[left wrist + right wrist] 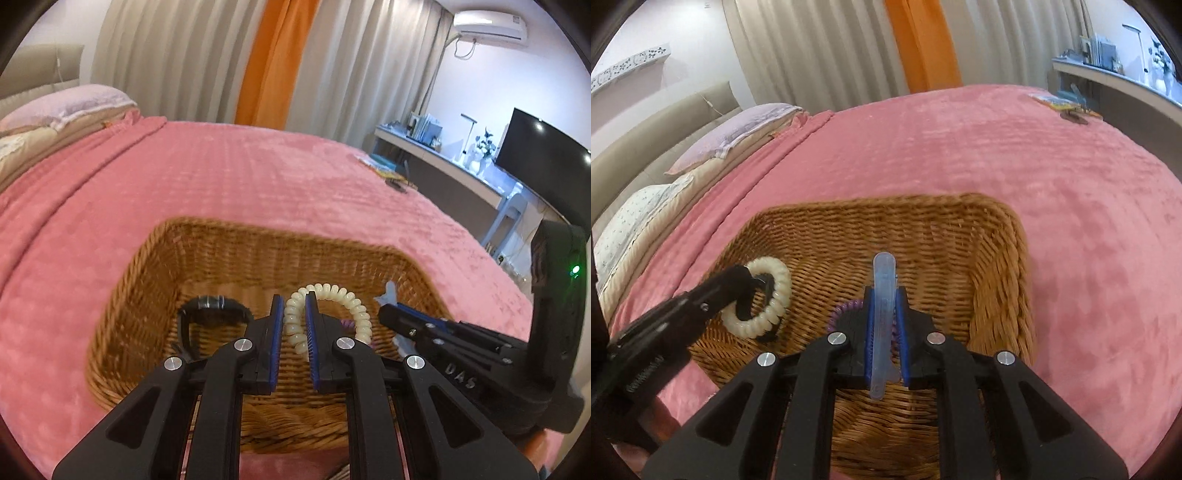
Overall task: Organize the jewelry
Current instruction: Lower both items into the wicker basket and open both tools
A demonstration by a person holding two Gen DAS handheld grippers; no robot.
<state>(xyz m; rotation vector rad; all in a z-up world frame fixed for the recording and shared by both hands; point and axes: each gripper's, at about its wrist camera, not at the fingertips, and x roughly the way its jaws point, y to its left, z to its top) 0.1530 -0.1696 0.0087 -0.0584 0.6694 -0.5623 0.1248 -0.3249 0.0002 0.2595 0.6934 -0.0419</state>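
We have both tools over the wicker basket [1001, 258], which sits on the bed's pink blanket [240, 177]. Our left tool [295, 317] is narrowed around one side of the cream spiral hair tie [347, 299], its blue pads either side of the coil; the rest of the loop arches free to the right. Our right tool [885, 314] is closed on the pale blue hair clip [884, 273], which stands up between the pads and sticks out past both ends of them.

In the basket already lie a black watch [210, 306] on the left and a purple spiral tie [846, 308] under the right tool. The left view is blurred near the pads, so we cannot tell whether they truly pinch the cream coil or only bracket it.

What we think could go wrong:
- The springy coil may squirm out of a light pinch and bounce over the rim onto the blanket.
- On release it may cling to a pad, since the loop hangs around one finger.
- The clip is slim and smooth; it could pivot or slip down through the pads.
- The two tools are close together, so their fingers could knock, or snag the watch strap.
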